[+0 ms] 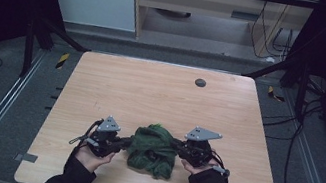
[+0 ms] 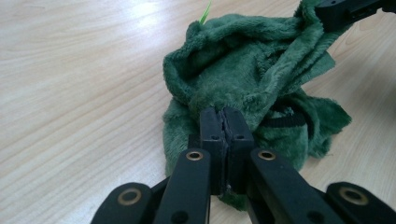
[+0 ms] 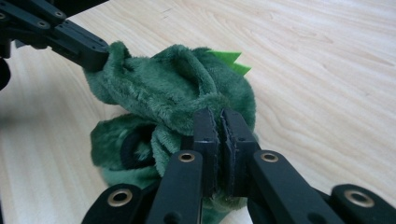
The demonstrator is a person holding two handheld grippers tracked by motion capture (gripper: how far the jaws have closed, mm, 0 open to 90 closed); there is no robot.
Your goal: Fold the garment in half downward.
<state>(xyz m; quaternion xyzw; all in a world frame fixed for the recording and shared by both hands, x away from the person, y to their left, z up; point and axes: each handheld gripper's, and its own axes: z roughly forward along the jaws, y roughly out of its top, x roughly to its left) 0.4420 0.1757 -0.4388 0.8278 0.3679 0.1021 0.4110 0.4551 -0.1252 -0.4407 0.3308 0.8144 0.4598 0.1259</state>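
Left gripper [image 2: 223, 122]: you are pinching the near fold of the green plush garment [image 1: 152, 149], jaws closed on its fabric.
Right gripper [image 3: 219, 125]: you are clamping its opposite side.
Plush garment: it is lying crumpled on the wooden table [image 1: 161, 91], near your edge, between both grippers.

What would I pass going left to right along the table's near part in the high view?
Left gripper, black with a grey plate → crumpled green plush cloth → right gripper, black with a grey plate.

High view dim and underexposed, surroundings lost in black, gripper views brighter, glare on the desk [image 2: 140, 14], near fingers [image 3: 210, 140] softly blurred
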